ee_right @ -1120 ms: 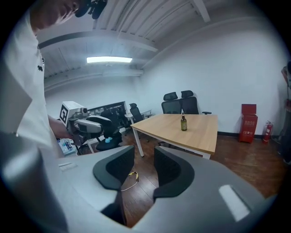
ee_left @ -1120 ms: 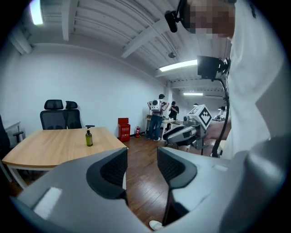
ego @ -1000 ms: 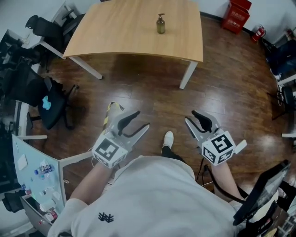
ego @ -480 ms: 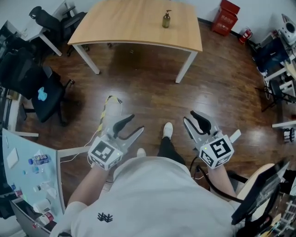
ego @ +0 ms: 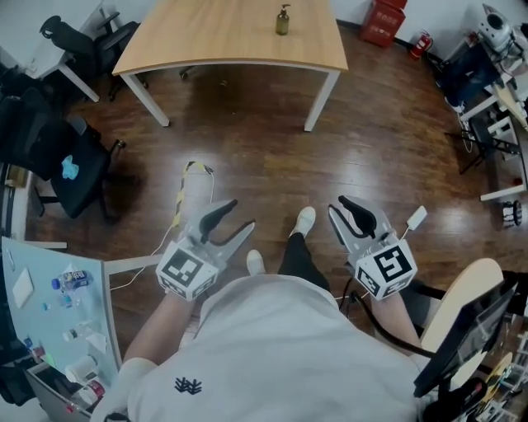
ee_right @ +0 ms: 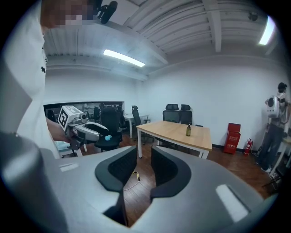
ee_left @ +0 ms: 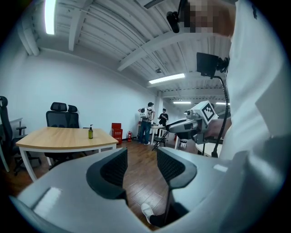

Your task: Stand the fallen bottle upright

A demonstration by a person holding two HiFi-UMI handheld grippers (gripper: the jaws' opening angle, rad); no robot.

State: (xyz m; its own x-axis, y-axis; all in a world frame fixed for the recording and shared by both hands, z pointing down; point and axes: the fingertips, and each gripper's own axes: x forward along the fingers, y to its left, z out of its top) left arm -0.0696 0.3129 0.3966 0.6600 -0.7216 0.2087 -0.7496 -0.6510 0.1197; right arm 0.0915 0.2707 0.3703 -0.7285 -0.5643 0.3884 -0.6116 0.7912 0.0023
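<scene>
Top of frame: the bottle (ego: 283, 20) stands upright on the surface (ego: 214, 41), so nothing seems left to do. Below, the left tool (ego: 239, 214) gapes empty; the right tool (ego: 338, 206) is closing on nothing.

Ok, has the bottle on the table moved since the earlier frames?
No. The bottle stands upright at the same spot on the wooden table, near its far edge and right of the middle; only the head view itself has shifted.

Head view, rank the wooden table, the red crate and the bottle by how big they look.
Largest: wooden table.
Next: red crate, cut off at the top edge.
Smallest: bottle, standing on the table.
</scene>
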